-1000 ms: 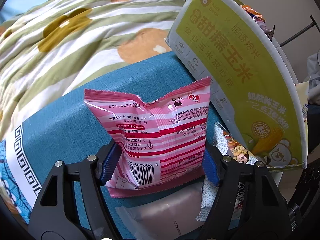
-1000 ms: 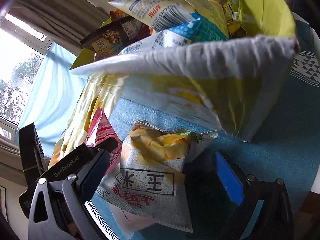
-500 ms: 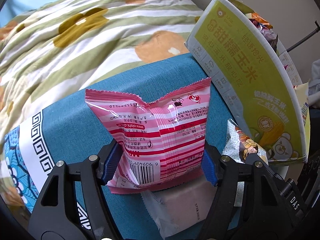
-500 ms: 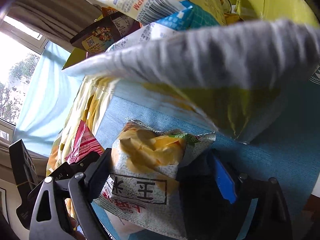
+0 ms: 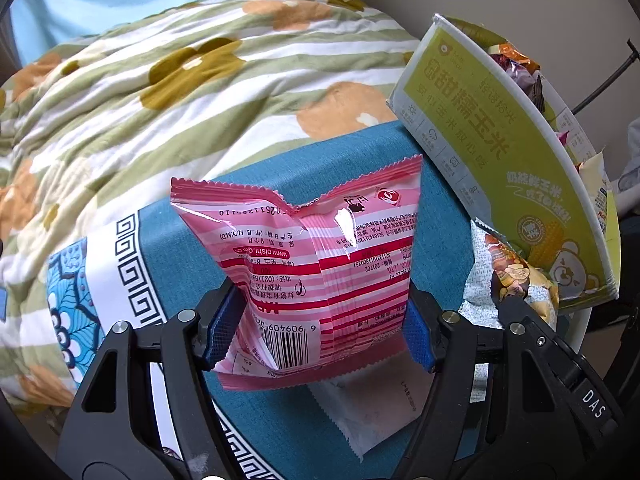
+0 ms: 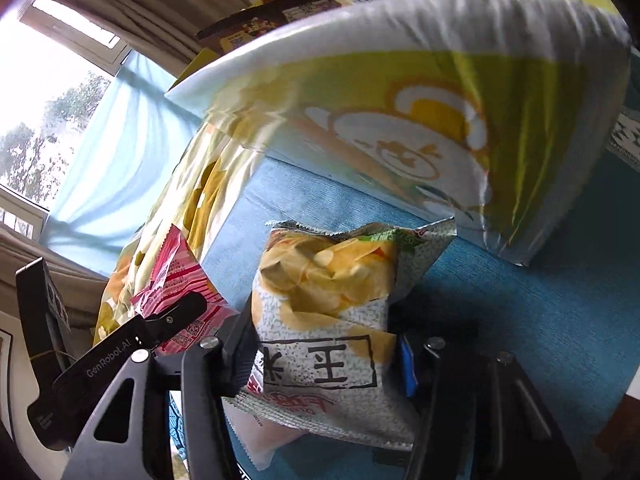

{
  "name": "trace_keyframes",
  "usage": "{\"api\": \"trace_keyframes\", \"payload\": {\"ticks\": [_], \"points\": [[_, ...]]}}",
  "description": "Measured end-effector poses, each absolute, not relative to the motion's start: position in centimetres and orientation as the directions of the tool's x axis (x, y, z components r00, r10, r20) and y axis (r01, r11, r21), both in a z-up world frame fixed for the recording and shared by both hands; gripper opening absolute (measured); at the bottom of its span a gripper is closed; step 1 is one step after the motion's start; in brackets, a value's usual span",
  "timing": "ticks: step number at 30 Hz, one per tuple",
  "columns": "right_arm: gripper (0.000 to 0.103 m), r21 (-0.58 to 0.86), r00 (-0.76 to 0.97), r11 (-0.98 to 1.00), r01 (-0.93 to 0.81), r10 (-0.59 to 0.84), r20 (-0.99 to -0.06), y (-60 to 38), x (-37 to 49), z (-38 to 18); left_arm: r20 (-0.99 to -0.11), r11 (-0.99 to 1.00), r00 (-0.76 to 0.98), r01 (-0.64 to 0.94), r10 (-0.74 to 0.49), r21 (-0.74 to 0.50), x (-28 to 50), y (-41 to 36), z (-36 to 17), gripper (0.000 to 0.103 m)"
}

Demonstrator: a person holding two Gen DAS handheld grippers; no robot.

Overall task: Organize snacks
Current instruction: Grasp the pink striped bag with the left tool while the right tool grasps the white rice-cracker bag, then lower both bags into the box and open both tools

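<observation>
My left gripper [image 5: 318, 330] is shut on a pink striped snack packet [image 5: 320, 264] and holds it upright above the blue cloth. My right gripper [image 6: 320, 354] is shut on a grey-speckled chip bag [image 6: 328, 312] with yellow chips printed on it. That bag also shows at the right of the left wrist view [image 5: 508, 280]. The pink packet shows at the left of the right wrist view [image 6: 176, 280]. A green and white cardboard box [image 5: 508, 152] holding several snack bags stands just beyond both grippers [image 6: 420, 92]. A pale flat packet [image 5: 380, 408] lies on the cloth under the grippers.
A blue patterned cloth [image 5: 340, 156] covers the surface. A flowered, green-striped quilt [image 5: 160, 92] lies behind it on the left. A window with a light blue curtain [image 6: 112, 160] is beyond. A thin black stand [image 5: 600, 84] is behind the box.
Both grippers have pulled back and up with their packets. The right gripper has closed tighter on the chip bag. The box now sits farther away in the left wrist view.
</observation>
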State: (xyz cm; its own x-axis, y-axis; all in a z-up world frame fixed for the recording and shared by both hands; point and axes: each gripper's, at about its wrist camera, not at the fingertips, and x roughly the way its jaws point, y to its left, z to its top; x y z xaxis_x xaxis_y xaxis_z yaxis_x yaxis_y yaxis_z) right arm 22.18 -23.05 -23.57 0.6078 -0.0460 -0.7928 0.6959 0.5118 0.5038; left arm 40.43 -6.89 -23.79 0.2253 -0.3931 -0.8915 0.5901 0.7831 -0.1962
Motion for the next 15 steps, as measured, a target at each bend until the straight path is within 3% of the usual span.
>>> {"api": "trace_keyframes", "payload": {"ticks": [15], "points": [[0.05, 0.462, 0.7, 0.743, 0.485, -0.014, -0.714, -20.4, 22.1, -14.4, -0.836, 0.825, 0.368, 0.54, -0.407, -0.165, 36.0, -2.9, -13.9, 0.067]]}}
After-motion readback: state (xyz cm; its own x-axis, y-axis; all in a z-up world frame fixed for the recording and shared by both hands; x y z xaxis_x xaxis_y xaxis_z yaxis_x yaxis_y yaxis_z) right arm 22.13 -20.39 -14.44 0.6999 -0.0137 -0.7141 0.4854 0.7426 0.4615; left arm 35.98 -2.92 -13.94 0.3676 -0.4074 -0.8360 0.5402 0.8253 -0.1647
